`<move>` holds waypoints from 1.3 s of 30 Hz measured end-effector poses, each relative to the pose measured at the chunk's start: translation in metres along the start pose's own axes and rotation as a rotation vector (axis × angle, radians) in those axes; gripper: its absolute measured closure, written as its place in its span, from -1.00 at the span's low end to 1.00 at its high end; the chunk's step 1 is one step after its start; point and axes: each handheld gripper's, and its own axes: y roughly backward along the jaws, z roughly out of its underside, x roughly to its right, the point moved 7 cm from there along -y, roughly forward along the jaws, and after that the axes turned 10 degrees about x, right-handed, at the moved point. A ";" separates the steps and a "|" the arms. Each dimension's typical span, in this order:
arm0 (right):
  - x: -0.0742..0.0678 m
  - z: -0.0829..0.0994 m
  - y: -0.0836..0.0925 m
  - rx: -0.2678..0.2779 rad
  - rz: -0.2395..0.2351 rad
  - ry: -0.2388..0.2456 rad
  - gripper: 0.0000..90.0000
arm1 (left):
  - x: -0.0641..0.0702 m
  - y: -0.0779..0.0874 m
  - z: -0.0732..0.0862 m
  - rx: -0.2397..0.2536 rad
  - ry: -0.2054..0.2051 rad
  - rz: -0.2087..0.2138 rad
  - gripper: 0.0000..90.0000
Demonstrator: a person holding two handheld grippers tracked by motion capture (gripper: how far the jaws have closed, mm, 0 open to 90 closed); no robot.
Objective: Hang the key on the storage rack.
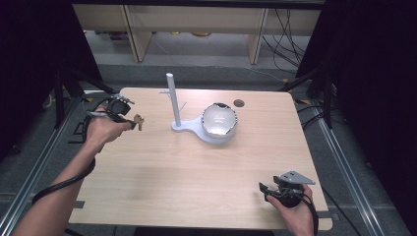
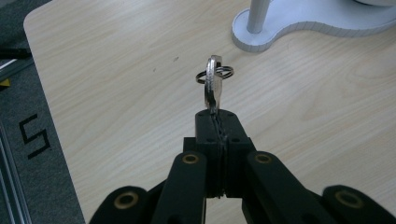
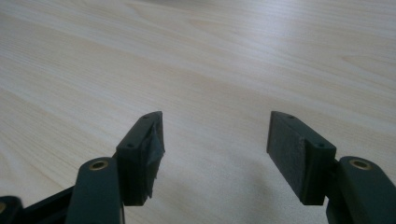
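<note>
Nearest me, at the bench's (image 1: 196,187) front right corner, my right gripper (image 1: 268,189) rests low in my right hand (image 1: 297,209), jaws spread wide with nothing between them. Farther off, at the left edge, my left gripper (image 1: 132,121) has its jaws clenched on a key (image 2: 214,86), which stands up from the tips with its ring (image 2: 215,73) threaded through. Beyond it stands a white stand (image 1: 189,125) with an upright post (image 1: 172,96) and a glossy bowl (image 1: 219,120).

You can read one mark: a black, angular "S"-like sign (image 2: 34,136) on the grey floor (image 2: 28,177).
</note>
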 end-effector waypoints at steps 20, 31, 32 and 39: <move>0.000 0.001 0.001 -0.006 0.016 -0.026 -0.17 | 0.003 -0.005 -0.028 0.075 -0.004 -0.023 0.95; -0.001 0.001 0.001 0.003 0.002 -0.042 -0.17 | 0.011 -0.003 -0.049 0.112 -0.019 -0.012 0.95; -0.001 0.000 0.002 0.003 0.004 -0.042 -0.17 | 0.012 -0.002 -0.052 0.107 -0.028 -0.009 0.95; 0.000 0.000 0.001 0.010 0.001 -0.022 -0.17 | 0.013 -0.002 -0.063 0.125 -0.034 -0.025 0.95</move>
